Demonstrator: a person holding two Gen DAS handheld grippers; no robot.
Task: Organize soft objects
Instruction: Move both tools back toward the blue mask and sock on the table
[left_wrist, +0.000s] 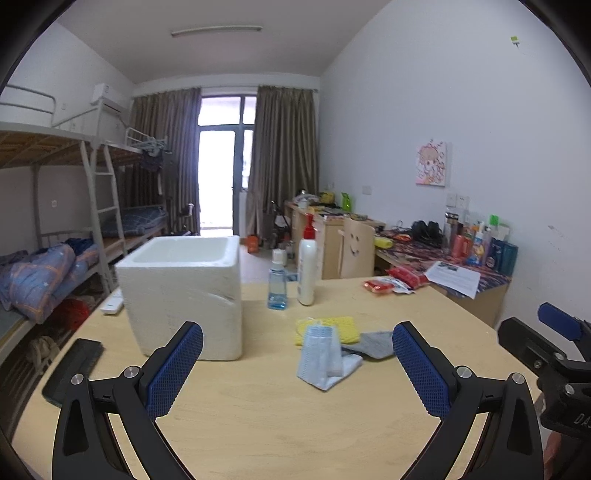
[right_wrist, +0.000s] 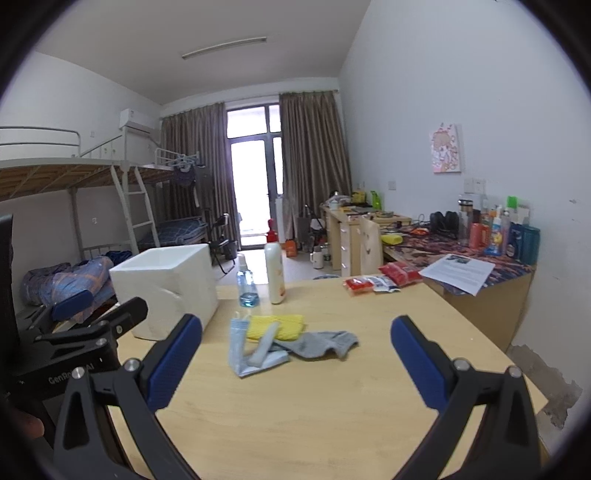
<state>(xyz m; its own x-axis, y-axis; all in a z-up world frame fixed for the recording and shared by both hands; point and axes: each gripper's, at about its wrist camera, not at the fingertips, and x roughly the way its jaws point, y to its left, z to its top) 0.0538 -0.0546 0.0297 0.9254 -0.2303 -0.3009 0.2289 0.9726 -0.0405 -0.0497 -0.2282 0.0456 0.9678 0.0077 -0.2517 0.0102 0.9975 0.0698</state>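
A dormitory room: metal bunk beds with ladder, cluttered desks, curtained balcony door.

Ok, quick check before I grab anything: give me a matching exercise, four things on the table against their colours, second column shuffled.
Things:
1. foam box
2. sock
3. knitted cloth
4. snack packets

Colours:
A. yellow
B. red
C. white
D. grey

Pairs: 1-C, 2-D, 3-A, 4-B.
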